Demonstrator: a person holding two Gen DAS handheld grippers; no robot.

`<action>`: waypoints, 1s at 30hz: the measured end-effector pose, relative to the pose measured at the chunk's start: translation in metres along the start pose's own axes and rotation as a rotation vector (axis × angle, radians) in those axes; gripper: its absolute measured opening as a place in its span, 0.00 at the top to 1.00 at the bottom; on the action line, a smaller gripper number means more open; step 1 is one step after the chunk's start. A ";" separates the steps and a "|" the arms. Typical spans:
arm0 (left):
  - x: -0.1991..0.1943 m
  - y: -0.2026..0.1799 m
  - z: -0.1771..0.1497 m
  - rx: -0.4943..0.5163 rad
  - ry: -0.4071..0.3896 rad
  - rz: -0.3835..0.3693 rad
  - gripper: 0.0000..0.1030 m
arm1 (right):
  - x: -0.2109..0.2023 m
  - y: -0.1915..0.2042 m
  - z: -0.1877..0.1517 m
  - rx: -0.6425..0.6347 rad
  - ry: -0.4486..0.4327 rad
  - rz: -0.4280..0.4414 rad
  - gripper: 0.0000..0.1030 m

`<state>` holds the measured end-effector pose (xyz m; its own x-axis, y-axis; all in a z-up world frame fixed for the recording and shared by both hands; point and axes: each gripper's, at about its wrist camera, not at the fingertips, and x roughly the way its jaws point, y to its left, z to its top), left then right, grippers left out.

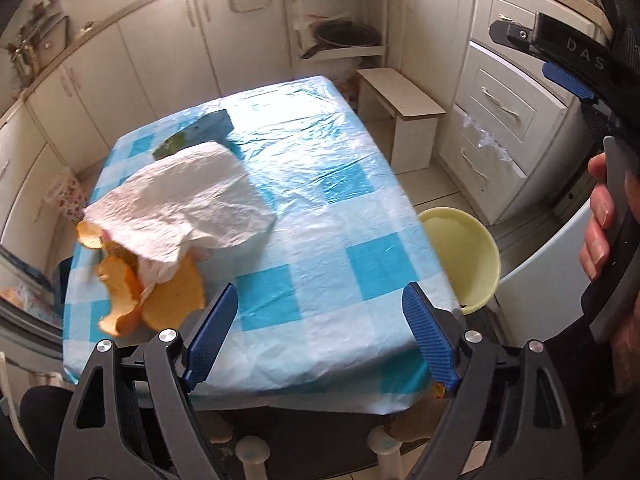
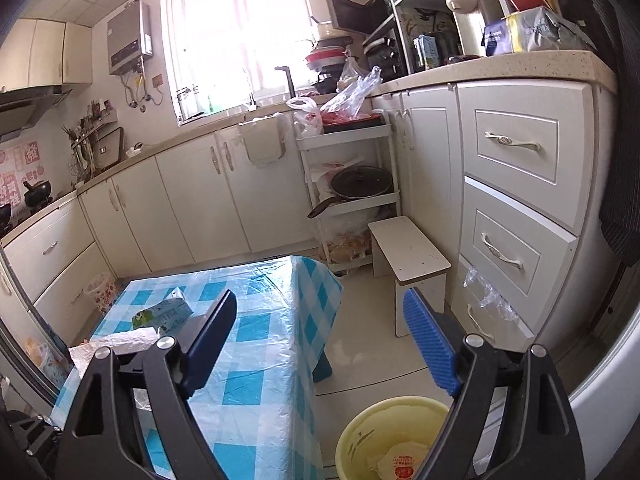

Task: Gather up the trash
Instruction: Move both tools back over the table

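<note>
Under the crumpled tissue [image 1: 184, 204], orange peels [image 1: 160, 296] lie half hidden.

Black-framed left gripper [image 1: 316, 320] and right gripper [image 2: 320, 328] with silver screws and ribbed blue jaws.

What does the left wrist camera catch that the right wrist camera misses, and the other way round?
Only the left wrist view shows the orange peels under the crumpled tissue, plus the right tool seen from outside in the person's hand. Only the right wrist view shows the window, the water heater and a wrapper inside the yellow bin. Both show the checked tablecloth, the green carton, the bin and the small stool.
</note>
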<state>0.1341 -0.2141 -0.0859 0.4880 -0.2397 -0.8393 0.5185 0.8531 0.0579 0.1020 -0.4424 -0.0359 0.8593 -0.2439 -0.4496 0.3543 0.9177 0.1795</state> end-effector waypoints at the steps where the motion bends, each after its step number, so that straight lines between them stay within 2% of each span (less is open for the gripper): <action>1: -0.005 0.006 -0.004 -0.007 -0.007 0.013 0.22 | -0.001 0.003 0.000 -0.005 -0.001 0.006 0.20; 4: -0.019 0.025 -0.014 -0.019 -0.032 0.051 0.21 | -0.006 0.014 -0.005 -0.005 -0.002 0.020 0.20; 10: -0.032 0.048 -0.027 -0.046 -0.060 0.081 0.19 | -0.010 0.041 -0.020 -0.009 0.032 0.072 0.19; 23: -0.028 0.081 -0.043 -0.113 -0.057 0.122 0.18 | -0.001 0.100 -0.039 -0.113 0.081 0.150 0.19; 30: -0.020 0.114 -0.052 -0.204 -0.044 0.094 0.18 | 0.011 0.118 -0.050 -0.145 0.153 0.192 0.19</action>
<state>0.1469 -0.0885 -0.0910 0.5597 -0.1709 -0.8109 0.3190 0.9475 0.0205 0.1350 -0.3208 -0.0637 0.8361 -0.0210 -0.5482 0.1246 0.9804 0.1525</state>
